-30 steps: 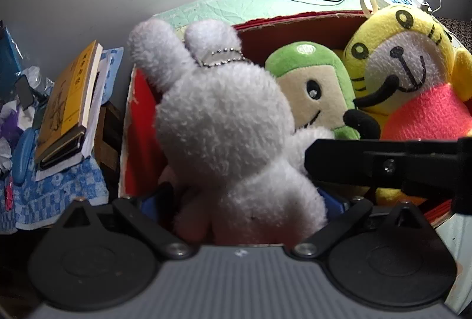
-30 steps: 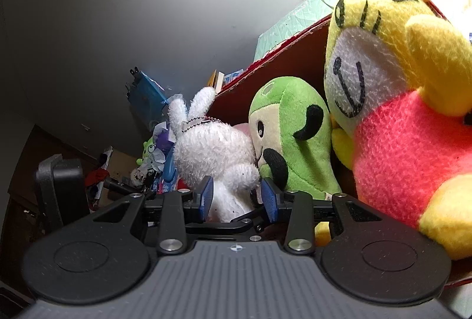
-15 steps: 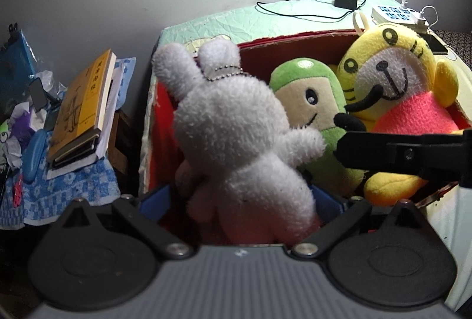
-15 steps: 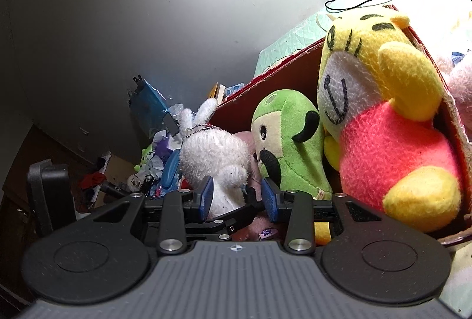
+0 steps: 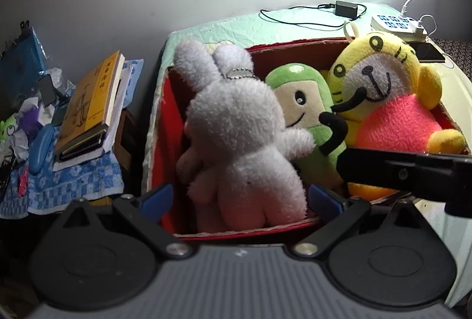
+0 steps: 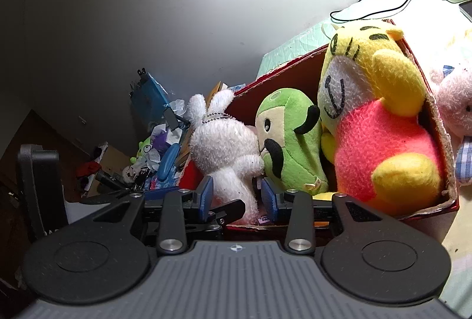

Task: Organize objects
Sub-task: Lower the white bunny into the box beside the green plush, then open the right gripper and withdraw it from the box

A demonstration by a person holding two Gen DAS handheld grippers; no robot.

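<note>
A red cardboard box [image 5: 165, 124] holds three plush toys: a white rabbit [image 5: 242, 142] at the left, a green toy [image 5: 306, 112] in the middle and a yellow tiger in a pink shirt [image 5: 392, 112] at the right. My left gripper [image 5: 240, 199] is open, its blue pads either side of the rabbit's base, near the box's front rim. My right gripper [image 6: 237, 198] is open in front of the box [image 6: 442, 142], with the rabbit [image 6: 224, 148] seen between its pads. The green toy [image 6: 289, 139] and tiger [image 6: 380, 124] sit beside the rabbit.
A stack of books [image 5: 88, 109] lies on a blue checked cloth [image 5: 73, 186] left of the box, with clutter beyond. A power strip [image 5: 398, 24], an adapter [image 5: 345, 8] and a phone [image 5: 427, 52] lie on the bed behind. A pink plush [image 6: 454, 100] sits right of the box.
Both grippers have drawn back from the box. The left gripper's pads have opened off the rabbit, which now stands in the box on its own.
</note>
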